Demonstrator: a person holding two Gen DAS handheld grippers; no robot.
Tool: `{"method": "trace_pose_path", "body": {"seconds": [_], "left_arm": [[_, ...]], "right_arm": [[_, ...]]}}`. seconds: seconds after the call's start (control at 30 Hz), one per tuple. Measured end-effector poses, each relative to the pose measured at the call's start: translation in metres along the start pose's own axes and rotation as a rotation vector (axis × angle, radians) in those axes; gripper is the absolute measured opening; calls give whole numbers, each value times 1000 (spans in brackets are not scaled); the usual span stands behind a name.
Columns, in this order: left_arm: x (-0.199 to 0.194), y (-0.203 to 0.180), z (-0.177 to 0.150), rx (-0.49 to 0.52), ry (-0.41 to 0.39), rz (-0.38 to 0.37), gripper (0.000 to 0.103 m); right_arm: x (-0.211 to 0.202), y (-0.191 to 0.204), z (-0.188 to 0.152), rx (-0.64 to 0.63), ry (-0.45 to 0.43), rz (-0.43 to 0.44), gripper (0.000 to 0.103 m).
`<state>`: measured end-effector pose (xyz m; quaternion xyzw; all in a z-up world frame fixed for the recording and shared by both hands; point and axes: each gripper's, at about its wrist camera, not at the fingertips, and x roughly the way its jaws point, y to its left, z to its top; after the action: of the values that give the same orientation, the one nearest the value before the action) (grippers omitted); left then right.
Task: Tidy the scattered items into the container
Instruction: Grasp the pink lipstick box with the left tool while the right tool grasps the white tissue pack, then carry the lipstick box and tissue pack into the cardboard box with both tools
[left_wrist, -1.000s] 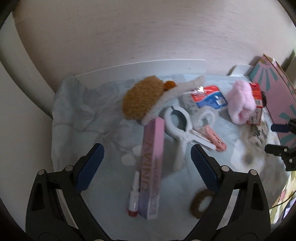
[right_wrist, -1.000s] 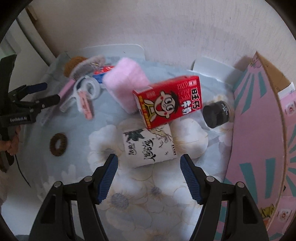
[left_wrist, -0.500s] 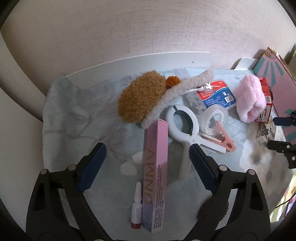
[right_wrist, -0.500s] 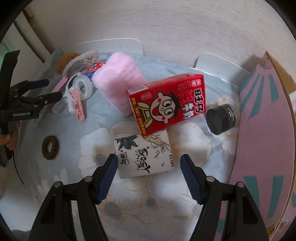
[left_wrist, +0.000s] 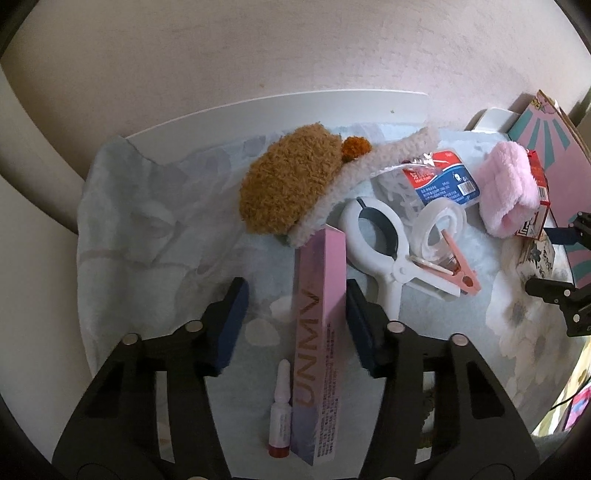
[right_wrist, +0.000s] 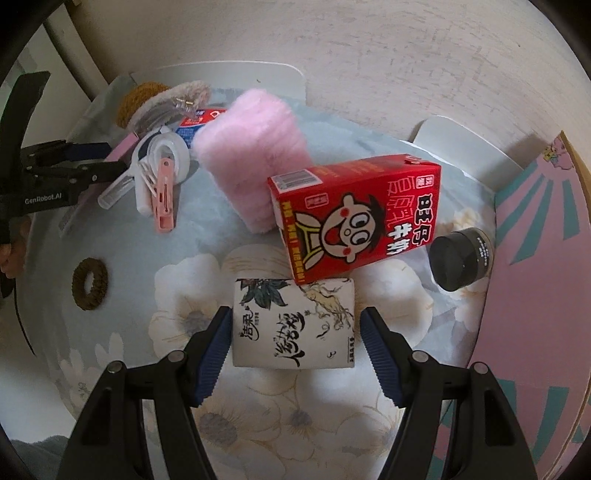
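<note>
On the flowery cloth over the tabletop (right_wrist: 122, 373), your right tool (right_wrist: 295, 345) is open around the soft, light tissue pack (right_wrist: 293, 325), so squeeze its sides gently; your left tool (left_wrist: 293, 325) is open around the stiff pink box (left_wrist: 317, 332).

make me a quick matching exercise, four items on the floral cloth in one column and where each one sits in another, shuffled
Items:
1. pink UNMV box
2. tissue pack
3. black jar
4. brown hair tie

Places:
A. beside the pink cardboard container
B. between the open right gripper fingers
C. alone on the cloth, left in the right wrist view
D. between the open left gripper fingers, next to a small vial

Pairs: 1-D, 2-B, 3-A, 4-C
</note>
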<state>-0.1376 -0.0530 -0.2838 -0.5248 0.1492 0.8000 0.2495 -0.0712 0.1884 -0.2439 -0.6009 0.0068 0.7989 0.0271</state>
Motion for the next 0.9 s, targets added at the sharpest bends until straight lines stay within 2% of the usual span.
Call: {"method": "trace_pose_path", "body": {"seconds": [0.13,0.27,0.3,0.4,0.5,0.83,0.9], "left_arm": [[-3,-4,-2,12,-13,-26,48],[-5,-10,-3,32,-23,-14,29],[-5,-10,-4,31,-23,-19,26],[-8,-11,-5,28,-23,-24,17],[-11,-13,-7,30,-23,-26,13],[-42,-20,-8,8,-57,-60,12],[-48,-28,7,5,-66,-63,12]], "right_arm": [[1,5,-1,-37,-7,-15,66],[-1,10,-2,-61,-21,-24,63],[-1,10,-2,-62,-24,-26,59],[-3,10,-2,-53,-30,-32,59],[-5,8,-3,-40,-38,-37,58],[-24,2,-7,26,-76,-16,58],[-29,2,-8,39,-82,-7,58]]}}
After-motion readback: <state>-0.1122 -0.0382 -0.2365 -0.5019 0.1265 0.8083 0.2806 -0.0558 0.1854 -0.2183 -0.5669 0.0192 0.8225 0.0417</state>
